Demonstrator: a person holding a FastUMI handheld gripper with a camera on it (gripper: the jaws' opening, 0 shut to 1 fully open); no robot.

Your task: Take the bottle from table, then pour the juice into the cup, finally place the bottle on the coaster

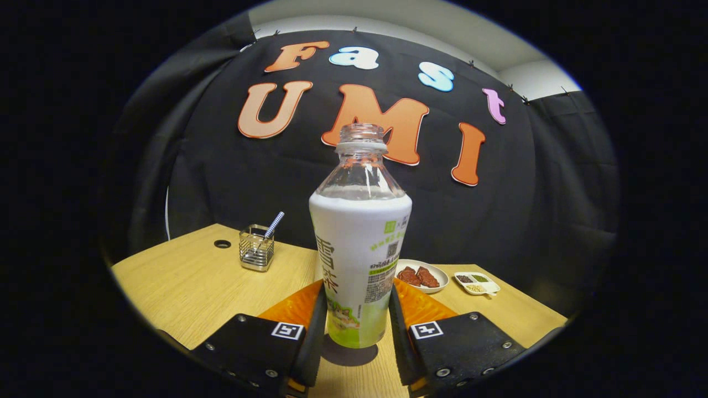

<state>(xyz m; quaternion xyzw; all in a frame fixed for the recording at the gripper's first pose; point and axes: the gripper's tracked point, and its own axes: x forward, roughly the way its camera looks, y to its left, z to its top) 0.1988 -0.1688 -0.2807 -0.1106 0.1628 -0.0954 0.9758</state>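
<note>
A capless bottle (359, 243) with a clear neck and a white and green label stands upright between my fingers. My gripper (357, 287) is shut on its lower half, one finger (318, 315) pressing its left side and the other its right. Under the bottle's base lies a dark round patch (349, 354) on the wooden table (182, 287); I cannot tell whether it is a coaster or a shadow, or whether the base touches it.
Beyond the left finger stands a metal wire holder (256, 251) with a striped straw, and a small round hole (222, 244) in the table behind it. Behind the right finger are a white plate of brown meat pieces (423, 276) and a small divided dish (477, 283).
</note>
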